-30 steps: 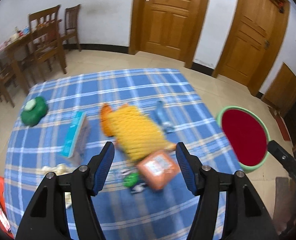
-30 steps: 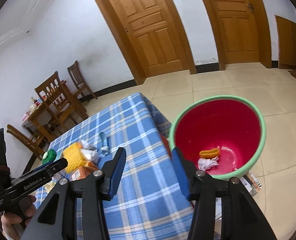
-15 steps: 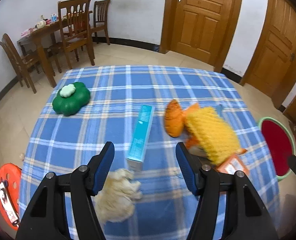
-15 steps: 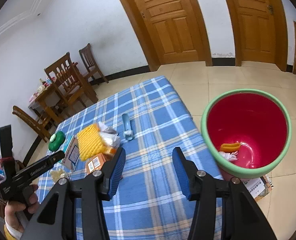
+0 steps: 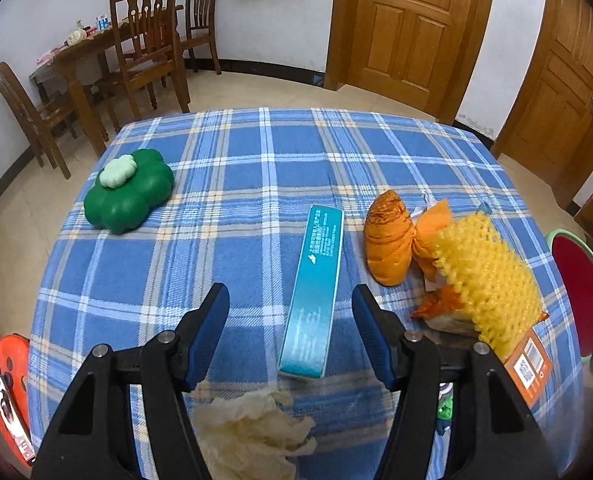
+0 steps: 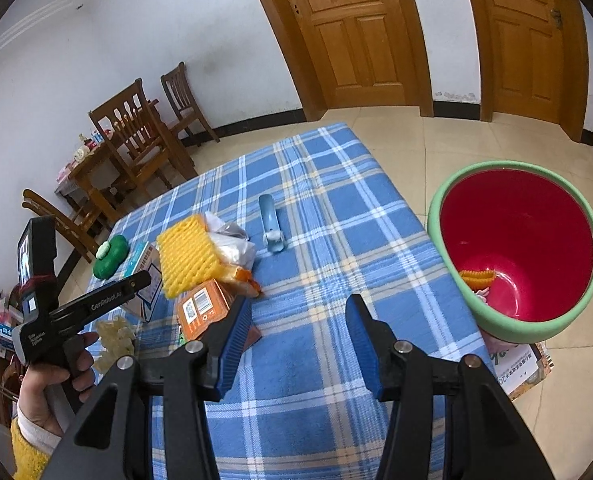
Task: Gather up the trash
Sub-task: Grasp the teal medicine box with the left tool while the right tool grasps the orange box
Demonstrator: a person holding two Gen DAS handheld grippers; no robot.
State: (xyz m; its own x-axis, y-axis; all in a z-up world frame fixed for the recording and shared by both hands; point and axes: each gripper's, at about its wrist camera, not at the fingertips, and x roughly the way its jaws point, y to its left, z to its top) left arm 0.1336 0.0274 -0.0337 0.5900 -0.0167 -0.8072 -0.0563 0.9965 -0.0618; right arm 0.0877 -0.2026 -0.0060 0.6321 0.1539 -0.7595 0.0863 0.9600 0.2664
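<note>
Left tool (image 5: 290, 318) hangs over the near edge of the table (image 5: 256, 160), pitched down, jaws apart and gripping nothing. Between its blue pads (image 5: 210, 334) in the left wrist view lies the near end of a teal carton (image 5: 315, 292), flat on the plaid cloth, not touching either pad. A crumpled pale tissue wad (image 5: 252, 436) sits just below the jaws, near the table edge. To the right: an orange wrapper bundle (image 5: 388, 246), a yellow foam net (image 5: 488, 276), and an orange box (image 5: 530, 364). A green clover-shaped lid (image 5: 130, 190) lies well to the left. Right tool (image 6: 296, 340) also stands parted and empty above bare cloth; its left pad (image 6: 236, 338) overlaps the orange box's corner in view, contact unclear. The red bin (image 6: 516, 248) with a green rim stands on the floor beside the table, already holding some scraps.
</note>
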